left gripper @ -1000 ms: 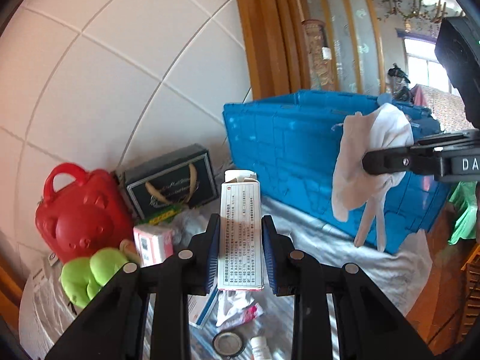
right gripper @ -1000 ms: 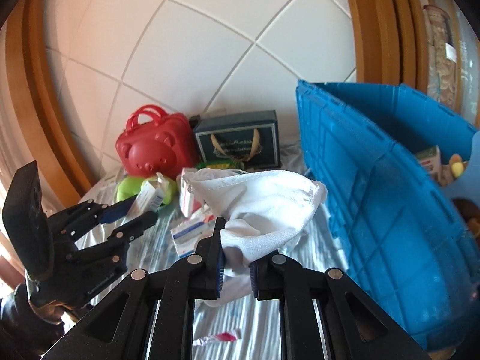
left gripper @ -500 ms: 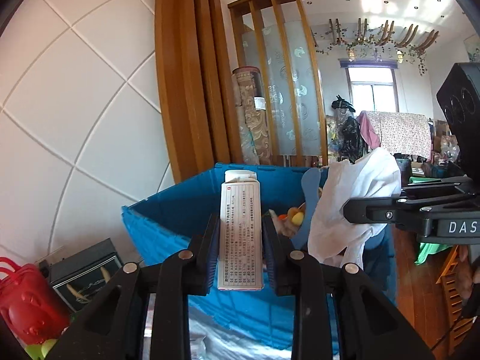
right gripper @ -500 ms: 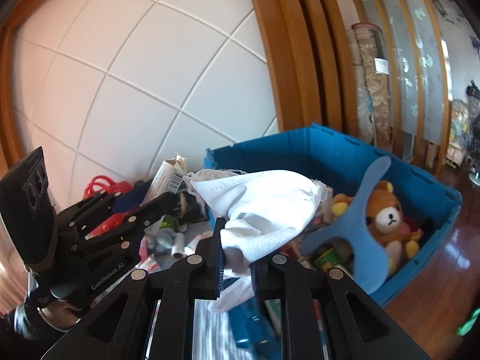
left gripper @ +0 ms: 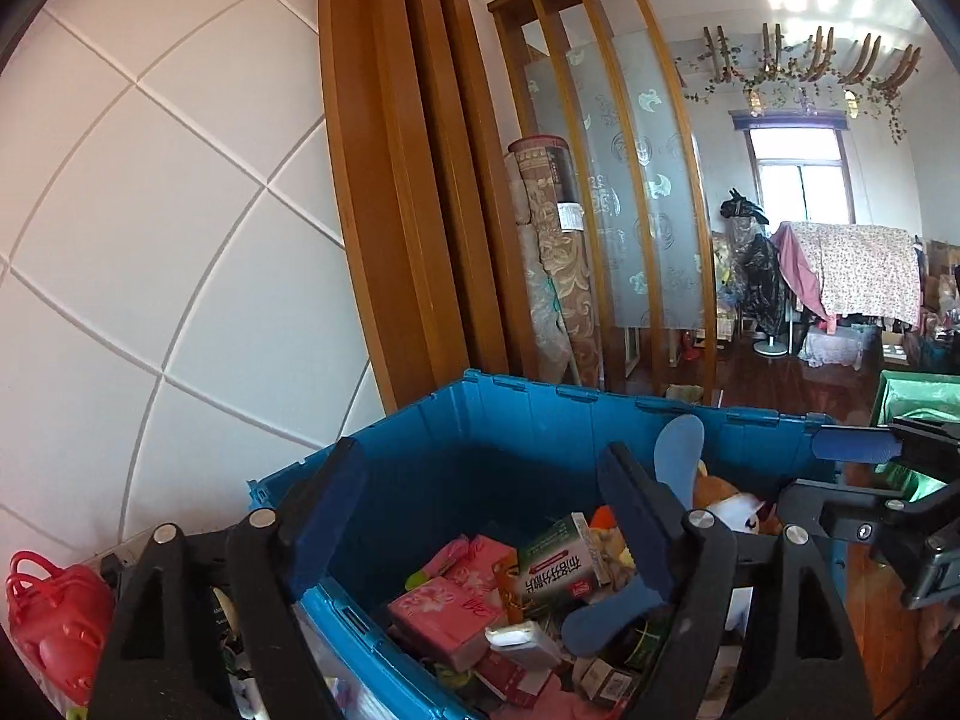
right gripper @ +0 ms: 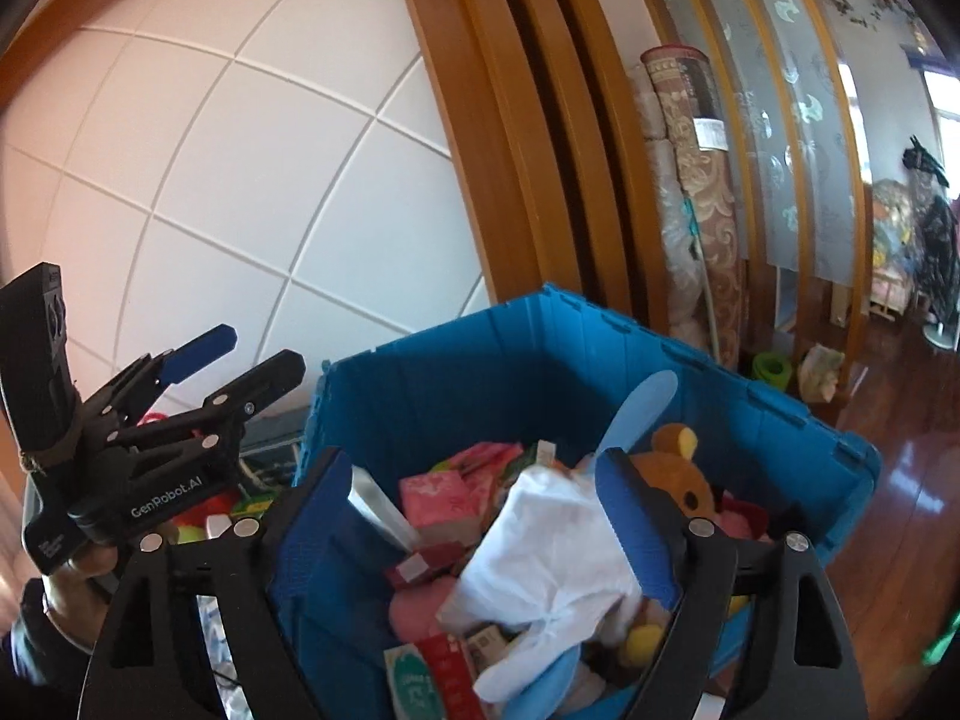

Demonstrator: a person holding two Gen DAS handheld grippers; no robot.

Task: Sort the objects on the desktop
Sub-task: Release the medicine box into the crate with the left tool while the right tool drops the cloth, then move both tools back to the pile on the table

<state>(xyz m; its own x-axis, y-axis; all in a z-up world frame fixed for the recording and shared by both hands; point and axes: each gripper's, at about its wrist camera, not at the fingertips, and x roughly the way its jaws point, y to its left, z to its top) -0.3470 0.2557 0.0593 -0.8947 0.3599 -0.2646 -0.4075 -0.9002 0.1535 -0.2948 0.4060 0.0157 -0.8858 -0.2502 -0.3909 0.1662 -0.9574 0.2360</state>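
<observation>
Dropped cloth [right gripper: 552, 546]; both claws agape.

A blue crate [right gripper: 750, 414] was seen — a white cloth [right gripper: 558, 558], pink boxes [left gripper: 444, 606], perhaps a brown bear [right gripper: 684, 480].

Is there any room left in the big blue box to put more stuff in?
The blue box looks bare only along its far walls and back corner, above the pile. The near half is crowded: white cloth, teddy bear, pink boxes. Both the left gripper and the right gripper hang open over it.
</observation>
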